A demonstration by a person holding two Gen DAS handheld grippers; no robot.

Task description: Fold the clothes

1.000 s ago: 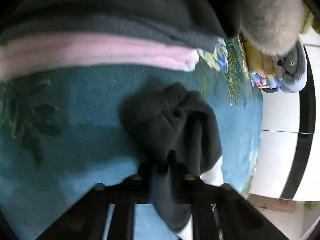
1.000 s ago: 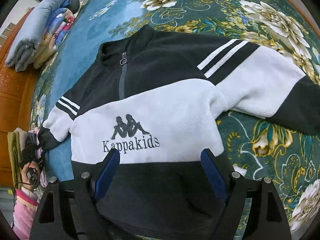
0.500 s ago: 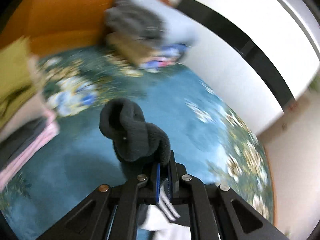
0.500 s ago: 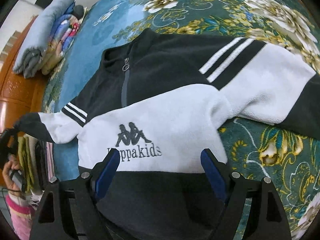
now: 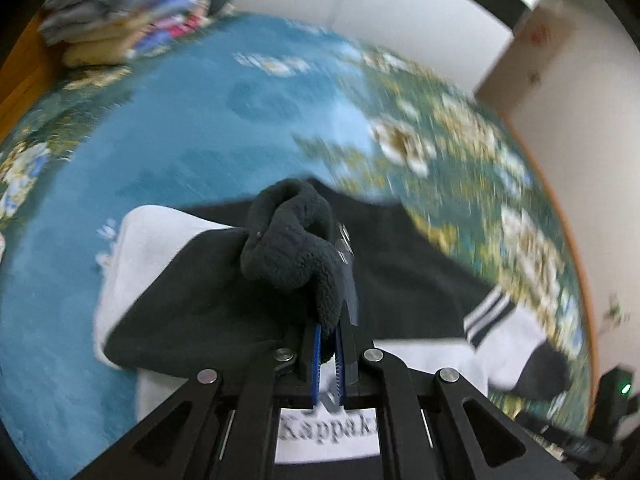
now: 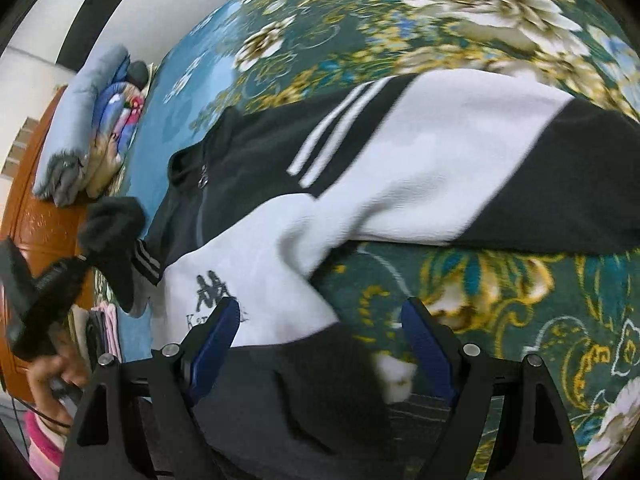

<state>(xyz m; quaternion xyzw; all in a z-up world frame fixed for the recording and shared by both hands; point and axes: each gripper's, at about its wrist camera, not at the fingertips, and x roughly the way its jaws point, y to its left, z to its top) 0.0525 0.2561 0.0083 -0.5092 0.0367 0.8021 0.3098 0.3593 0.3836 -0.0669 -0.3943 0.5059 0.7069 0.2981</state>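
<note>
A black and white fleece jacket [image 6: 256, 240] with a Kappa logo lies front up on a flowered bedspread [image 6: 500, 280]. My left gripper [image 5: 329, 344] is shut on the jacket's black sleeve cuff [image 5: 292, 244] and holds it lifted over the chest; that same cuff [image 6: 112, 232] shows at the left of the right wrist view. The other sleeve [image 6: 500, 168] lies stretched out to the right. My right gripper [image 6: 324, 344] stands open just above the black hem [image 6: 312, 384], with nothing between its fingers.
A stack of folded bedding [image 6: 92, 128] sits at the far end of the bed by a wooden headboard [image 6: 36, 216]. A hand [image 6: 52, 376] in a pink sleeve holds the left gripper's handle. White walls [image 5: 420, 20] border the bed.
My left gripper has lifted the cuff off the blue bedspread and swung it over the jacket's body. The right gripper has dropped closer to the hem, staying open.
</note>
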